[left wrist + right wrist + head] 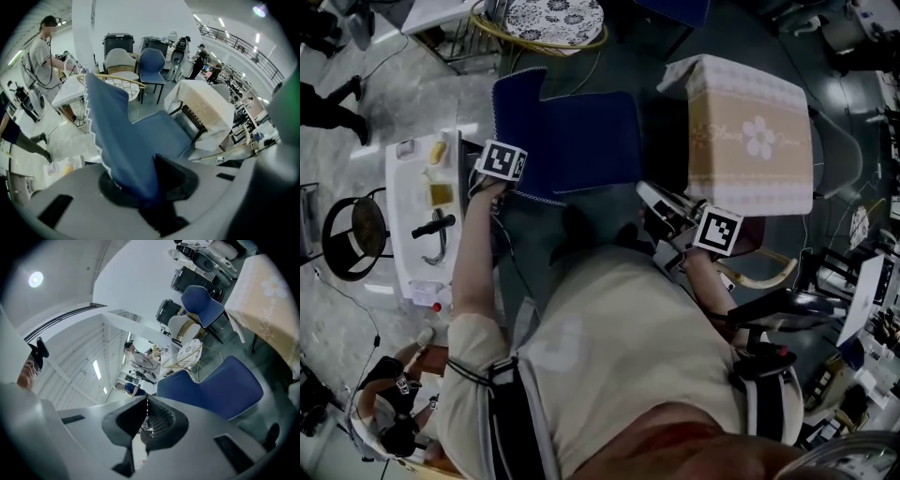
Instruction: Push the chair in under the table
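Mottled grey floor (403,84) lay beneath one padded blue chair (581,141) and one cloth-draped square table (750,131); left gripper (145,187) pinched the backrest (110,140), right gripper (145,420) sat closed, empty.

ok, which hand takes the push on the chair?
Left. The left gripper already grips the top of the chair back, on the side away from the table, so it can likely push it straight in. The right gripper is shut on nothing, off the chair.
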### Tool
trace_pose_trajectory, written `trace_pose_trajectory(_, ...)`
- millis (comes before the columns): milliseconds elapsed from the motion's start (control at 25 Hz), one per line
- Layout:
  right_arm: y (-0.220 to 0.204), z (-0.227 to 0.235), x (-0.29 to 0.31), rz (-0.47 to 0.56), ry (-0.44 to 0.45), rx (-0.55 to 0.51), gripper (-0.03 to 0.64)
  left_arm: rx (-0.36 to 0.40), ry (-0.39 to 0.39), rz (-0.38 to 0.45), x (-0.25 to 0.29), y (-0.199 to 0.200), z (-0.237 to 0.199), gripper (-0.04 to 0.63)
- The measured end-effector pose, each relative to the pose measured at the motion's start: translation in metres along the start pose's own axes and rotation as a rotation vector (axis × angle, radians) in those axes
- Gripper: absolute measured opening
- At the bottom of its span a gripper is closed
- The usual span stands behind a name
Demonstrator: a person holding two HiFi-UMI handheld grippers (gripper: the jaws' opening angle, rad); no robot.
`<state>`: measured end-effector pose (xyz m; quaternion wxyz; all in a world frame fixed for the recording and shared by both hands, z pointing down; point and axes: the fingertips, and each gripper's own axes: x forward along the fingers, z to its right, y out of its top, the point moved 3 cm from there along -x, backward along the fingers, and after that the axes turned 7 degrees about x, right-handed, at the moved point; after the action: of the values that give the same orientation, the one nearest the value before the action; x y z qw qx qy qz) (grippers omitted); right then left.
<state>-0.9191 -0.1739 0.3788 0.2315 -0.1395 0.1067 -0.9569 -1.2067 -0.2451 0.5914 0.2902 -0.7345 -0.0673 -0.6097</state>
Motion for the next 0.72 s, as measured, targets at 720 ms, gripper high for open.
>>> trace_pose_trajectory(720, -0.008, 0.0, 0.009, -0.006, 0.01, 0.018, 0.012, 0.022, 0.004, -0.007, 0.0, 0.004, 0.005, 0.094)
